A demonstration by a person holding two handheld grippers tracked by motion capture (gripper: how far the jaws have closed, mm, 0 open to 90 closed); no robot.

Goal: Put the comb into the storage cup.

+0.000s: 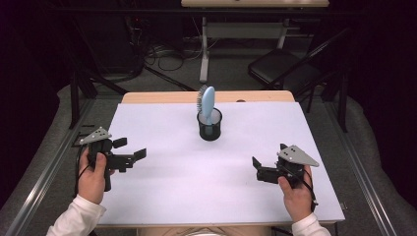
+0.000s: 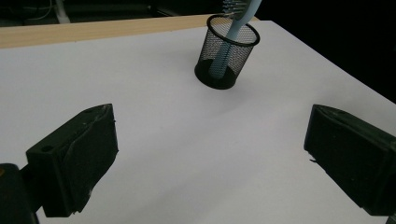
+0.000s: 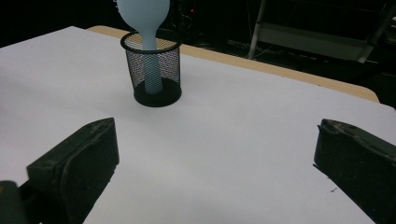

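Presently both my left gripper (image 1: 140, 154) and right gripper (image 1: 255, 162) rest spread and empty — next, reaching toward the hairbrush (image 1: 208, 104) standing in the mesh cup (image 1: 210, 129).

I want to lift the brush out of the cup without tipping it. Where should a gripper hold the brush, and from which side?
Grip the brush on its pale blue head, above the cup rim, closing on the flat back and the bristle side. Come from above, probably, since the handle stands inside the mesh. The right gripper is open.
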